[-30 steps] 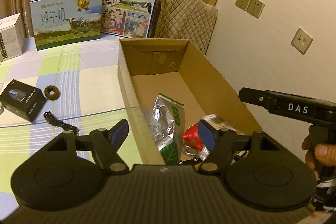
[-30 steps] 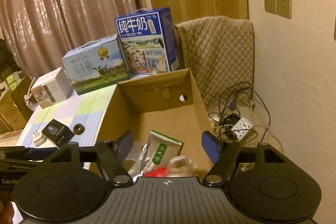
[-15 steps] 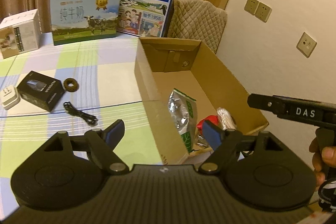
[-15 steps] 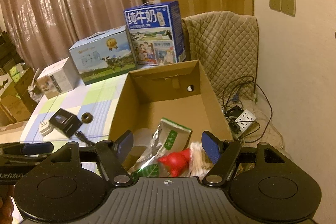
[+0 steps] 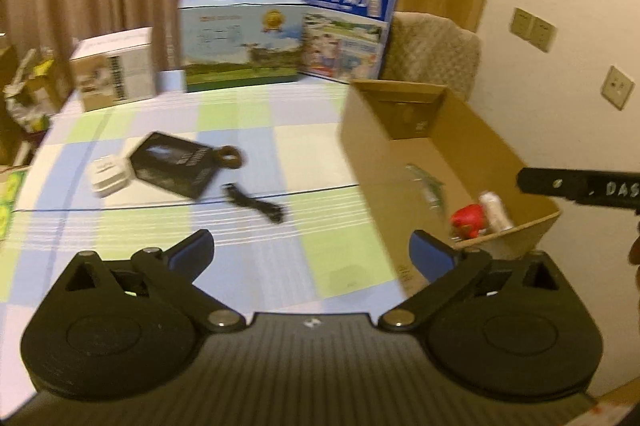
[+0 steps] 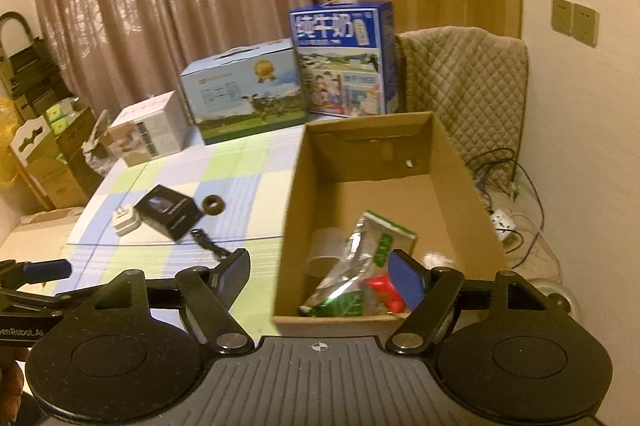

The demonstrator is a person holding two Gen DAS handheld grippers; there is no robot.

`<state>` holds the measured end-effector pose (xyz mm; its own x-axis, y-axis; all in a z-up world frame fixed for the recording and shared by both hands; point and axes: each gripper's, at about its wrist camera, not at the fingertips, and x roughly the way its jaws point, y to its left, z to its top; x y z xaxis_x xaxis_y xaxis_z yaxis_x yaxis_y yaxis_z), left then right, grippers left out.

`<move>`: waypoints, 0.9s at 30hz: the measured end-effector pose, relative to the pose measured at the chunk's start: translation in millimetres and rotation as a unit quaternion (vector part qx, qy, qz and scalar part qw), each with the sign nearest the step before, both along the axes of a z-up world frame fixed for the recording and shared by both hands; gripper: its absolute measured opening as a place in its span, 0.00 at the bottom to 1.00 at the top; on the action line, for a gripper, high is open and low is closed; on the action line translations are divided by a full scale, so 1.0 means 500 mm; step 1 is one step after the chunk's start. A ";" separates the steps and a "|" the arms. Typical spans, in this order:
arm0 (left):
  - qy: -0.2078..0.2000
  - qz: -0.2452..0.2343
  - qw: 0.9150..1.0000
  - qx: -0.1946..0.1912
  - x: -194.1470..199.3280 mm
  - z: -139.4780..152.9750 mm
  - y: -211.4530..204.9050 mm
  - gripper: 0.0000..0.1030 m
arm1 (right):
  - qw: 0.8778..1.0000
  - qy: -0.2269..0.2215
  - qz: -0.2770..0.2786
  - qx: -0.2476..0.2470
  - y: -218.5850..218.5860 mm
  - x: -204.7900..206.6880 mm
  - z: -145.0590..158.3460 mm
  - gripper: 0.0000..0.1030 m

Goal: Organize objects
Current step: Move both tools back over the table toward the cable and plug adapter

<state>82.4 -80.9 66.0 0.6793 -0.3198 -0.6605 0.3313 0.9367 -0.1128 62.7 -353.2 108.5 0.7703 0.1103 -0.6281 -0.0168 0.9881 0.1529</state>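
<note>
Near bench [image 5: 280, 226] strip ahead of left hand-held gripper [image 5: 310, 256] bare: free passage. Mid-bench cluster blocks low path: adapter [image 5: 108, 176], black box [image 5: 172, 166], ring [image 5: 229, 156], cable [image 5: 256, 204], close together. Back edge walled by cartons [image 5: 240, 42]. Cardboard box [image 6: 472, 202] walls rise right of bench; open top gives entry from above; far half of floor bare, near end crowded by pouch [image 6: 360, 266], red thing [image 6: 380, 290].

Brownish curtains [image 6: 180, 6], cream wall [image 6: 580, 146] with switch plates [image 6: 575, 21], quilted chair cover [image 6: 468, 82], checked tablecloth [image 5: 248, 118], dim warm light
</note>
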 end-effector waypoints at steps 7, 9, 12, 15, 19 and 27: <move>-0.002 0.049 0.999 0.007 -0.008 -0.006 0.117 0.99 | 0.999 -0.003 0.033 -0.003 0.090 0.007 -0.005 0.73; -0.002 0.061 0.998 0.007 -0.005 -0.007 0.147 0.99 | 0.999 -0.005 0.045 -0.004 0.116 0.010 -0.008 0.73; -0.002 0.076 0.997 0.005 0.002 -0.010 0.182 0.99 | 0.998 -0.007 0.062 -0.009 0.149 0.018 -0.013 0.73; 0.000 0.087 0.996 0.003 0.014 -0.015 0.208 0.99 | 0.997 -0.011 0.074 -0.013 0.178 0.029 -0.018 0.73; 0.002 0.095 0.995 0.002 0.032 -0.025 0.234 0.99 | 0.996 -0.014 0.086 -0.015 0.204 0.046 -0.027 0.73; 0.019 0.110 0.994 0.007 0.083 -0.073 0.272 0.99 | 0.992 -0.006 0.120 -0.026 0.266 0.104 -0.072 0.73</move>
